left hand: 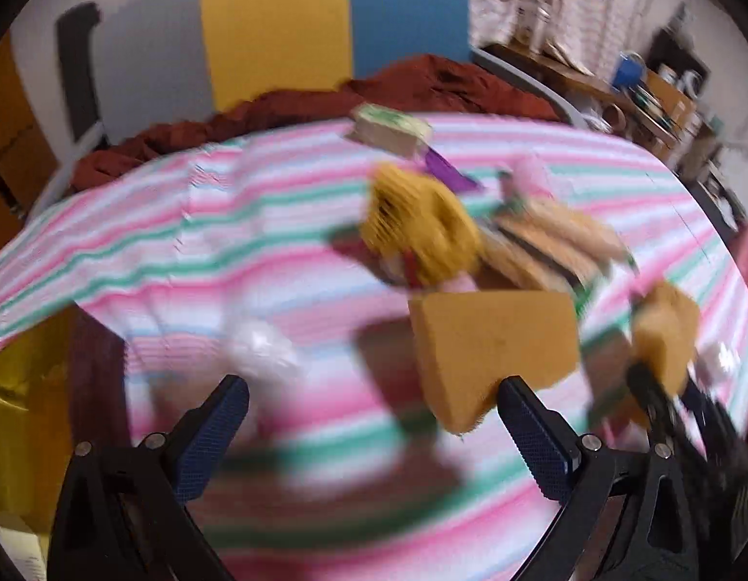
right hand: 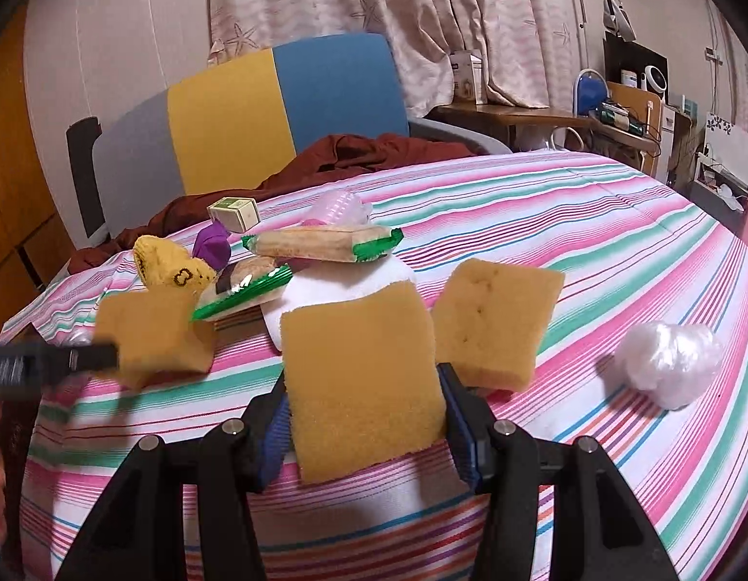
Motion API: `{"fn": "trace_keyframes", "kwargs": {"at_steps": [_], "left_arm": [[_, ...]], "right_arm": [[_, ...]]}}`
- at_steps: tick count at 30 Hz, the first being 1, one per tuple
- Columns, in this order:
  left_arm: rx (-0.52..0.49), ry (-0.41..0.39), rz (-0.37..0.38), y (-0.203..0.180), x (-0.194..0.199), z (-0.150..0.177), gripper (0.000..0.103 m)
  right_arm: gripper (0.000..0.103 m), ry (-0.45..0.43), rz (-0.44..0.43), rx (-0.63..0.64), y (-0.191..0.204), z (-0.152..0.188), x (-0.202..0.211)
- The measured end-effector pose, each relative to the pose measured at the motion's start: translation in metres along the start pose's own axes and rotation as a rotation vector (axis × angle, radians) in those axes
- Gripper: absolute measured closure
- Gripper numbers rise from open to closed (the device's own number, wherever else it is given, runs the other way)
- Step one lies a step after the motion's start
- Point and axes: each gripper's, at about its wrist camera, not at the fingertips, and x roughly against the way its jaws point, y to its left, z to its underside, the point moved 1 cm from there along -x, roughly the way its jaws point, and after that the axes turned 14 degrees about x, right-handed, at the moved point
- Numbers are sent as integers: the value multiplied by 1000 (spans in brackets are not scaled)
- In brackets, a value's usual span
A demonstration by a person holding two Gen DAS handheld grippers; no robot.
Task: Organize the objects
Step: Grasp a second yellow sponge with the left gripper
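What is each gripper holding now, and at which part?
The right gripper clamps a sponge by its side edges. The left gripper is open and holds nothing.

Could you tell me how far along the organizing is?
Done: little looks sorted; the snack packets, yellow sock and small box sit in a loose heap on the striped cloth.
In hand: the right gripper grips one sponge; a second sponge sits by the open left gripper.
Left: the third sponge, the plastic wad and the heap.
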Motion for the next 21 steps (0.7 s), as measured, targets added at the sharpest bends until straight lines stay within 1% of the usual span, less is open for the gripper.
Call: {"fn": "trace_keyframes", "kwargs": {"at_steps": [2,3,4,5,7,9,11,13,16,18,21], "left_arm": [[-21,27,-12,-3,-2,13,0],[-21,25,-5,-3,1,19,0],[-16,25,15,-2,4,25,0],[-5,21,50,-1,8,31,0],[13,11,108,-1,15,35,0],[32,-15,142,-1,22,34,0],[62,-14,170,-3,23,29,0],[89,-1,179,-10,19,20,0],[89,13,199,-23,8,11,0],[76,7,164,-29,3,9,0],[69,20,157,-35,-9,8,1]], "right_arm": [[48,-3,2,-4,-1,0,0],[48,-5,3,-8,-1,0,1],[48,-9,4,-13,-2,0,2],[48,-12,4,-22,-4,1,2],[48,-11,0,-31,-6,1,2],[48,-10,1,-32,-6,1,2],[48,-14,7,-29,-5,1,3],[48,-20,12,-34,-6,2,5],[48,-18,12,-46,-9,3,5],[48,-17,8,-50,-9,3,5],[48,-13,7,-49,-9,3,4]]}}
